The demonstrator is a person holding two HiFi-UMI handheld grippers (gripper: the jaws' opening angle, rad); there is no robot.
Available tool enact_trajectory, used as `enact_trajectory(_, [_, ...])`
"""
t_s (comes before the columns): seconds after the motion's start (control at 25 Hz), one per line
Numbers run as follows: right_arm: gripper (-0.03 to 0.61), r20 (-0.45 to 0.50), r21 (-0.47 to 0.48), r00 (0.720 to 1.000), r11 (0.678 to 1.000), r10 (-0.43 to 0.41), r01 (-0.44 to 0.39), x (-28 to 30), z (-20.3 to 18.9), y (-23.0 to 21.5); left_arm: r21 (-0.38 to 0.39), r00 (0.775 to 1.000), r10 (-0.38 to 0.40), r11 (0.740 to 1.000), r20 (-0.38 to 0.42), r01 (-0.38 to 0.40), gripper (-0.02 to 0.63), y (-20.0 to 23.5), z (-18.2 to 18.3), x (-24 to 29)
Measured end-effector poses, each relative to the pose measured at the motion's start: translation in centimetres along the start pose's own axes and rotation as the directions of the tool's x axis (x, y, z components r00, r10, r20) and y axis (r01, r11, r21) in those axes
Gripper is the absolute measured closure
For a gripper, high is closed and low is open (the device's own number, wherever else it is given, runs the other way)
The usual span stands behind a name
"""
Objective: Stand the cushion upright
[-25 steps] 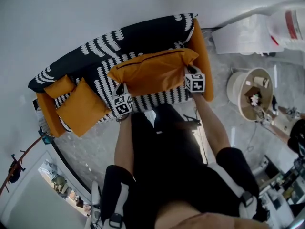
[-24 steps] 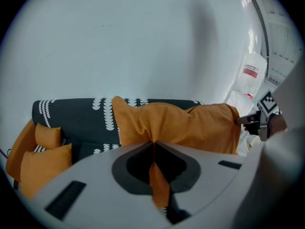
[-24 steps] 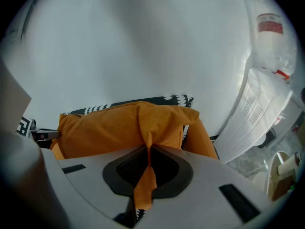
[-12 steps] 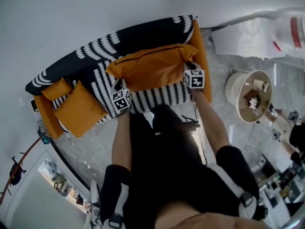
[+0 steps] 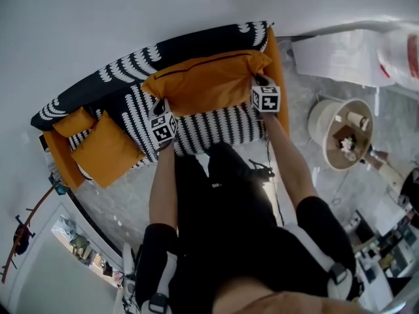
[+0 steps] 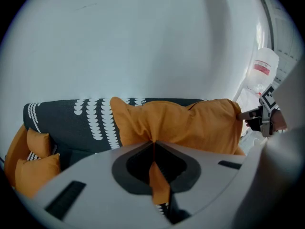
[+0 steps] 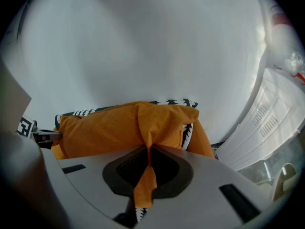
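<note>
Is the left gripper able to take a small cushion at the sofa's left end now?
Probably not yet: the left gripper is shut on the big cushion; the seat between looks free.

Long orange cushion (image 5: 206,82) leans upright against the sofa's (image 5: 131,70) black-and-white backrest.

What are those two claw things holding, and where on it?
Both grip the large orange cushion: the left gripper pinches fabric at its left end, the right gripper at its right end.
</note>
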State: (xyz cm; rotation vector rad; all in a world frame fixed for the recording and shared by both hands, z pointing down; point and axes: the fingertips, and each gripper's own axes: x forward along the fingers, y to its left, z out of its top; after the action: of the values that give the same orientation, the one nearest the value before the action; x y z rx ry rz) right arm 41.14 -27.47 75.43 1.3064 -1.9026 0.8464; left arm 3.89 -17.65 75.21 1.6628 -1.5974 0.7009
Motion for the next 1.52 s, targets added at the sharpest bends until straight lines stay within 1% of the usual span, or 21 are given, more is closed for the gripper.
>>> enact_trajectory(0.16, [0.563, -0.002, -0.003, 1.000, 1.000, -0.016, 0.016, 1.2, 1.1, -0.5, -0.003, 1.000, 0.004, 1.000, -0.006, -0.004, 0.603, 0.3, 0.9, 1.5])
enact_trajectory(0.28, [0.563, -0.017, 0.007, 1.000, 1.000, -0.006, 0.006, 2.4, 1.1, -0.6, 0.000, 1.000, 0.006, 1.000, -0.015, -0.006, 0.604, 0.4, 1.2, 2.5])
enact_trajectory(0.52, [0.563, -0.043, 0.020, 0.999, 0.999, -0.027, 0.028, 3.6, 0.7, -1.7, 0.011, 1.000, 0.011, 1.000, -0.021, -0.011, 0.603, 0.2, 1.5, 4.3])
enact_trajectory(0.72, [0.563, -0.072, 0.014, 0.997, 0.999, -0.037, 0.038, 4.8, 0.6, -2.4, -0.014, 0.999, 0.008, 1.000, -0.033, -0.008, 0.603, 0.3, 1.9, 5.8])
enact_trajectory(0.84, [0.562, -0.075, 0.014, 0.996, 0.999, -0.043, 0.045, 5.3, 1.2, -2.4, -0.021, 0.999, 0.010, 1.000, -0.042, -0.010, 0.603, 0.6, 2.2, 6.4])
enact_trajectory(0.96, [0.560, -0.079, 0.010, 0.995, 0.998, -0.057, 0.058, 5.6, 1.5, -2.7, -0.043, 0.999, 0.004, 0.999, -0.042, -0.006, 0.603, 0.6, 2.2, 6.7])
enact_trajectory(1.24, [0.525, -0.076, 0.032, 0.994, 0.996, -0.078, 0.081, 5.8, 1.2, -3.0, -0.087, 0.999, 0.017, 0.996, -0.052, -0.021, 0.597, 0.8, 1.8, 7.2])
enact_trajectory(1.4, [0.496, -0.073, 0.038, 0.992, 0.994, -0.102, 0.105, 6.0, 1.3, -3.5, -0.160, 0.999, 0.013, 0.987, -0.051, -0.021, 0.567, 1.0, 1.9, 7.5])
enact_trajectory(1.44, [0.485, -0.072, 0.035, 0.991, 0.993, -0.109, 0.112, 5.9, 1.3, -3.6, -0.163, 0.999, 0.011, 0.986, -0.050, -0.019, 0.555, 1.1, 1.9, 7.4])
enact_trajectory(1.52, [0.466, -0.070, 0.029, 0.990, 0.992, -0.121, 0.123, 5.9, 1.4, -3.9, -0.140, 0.999, 0.007, 0.990, -0.049, -0.014, 0.535, 1.2, 2.0, 7.3])
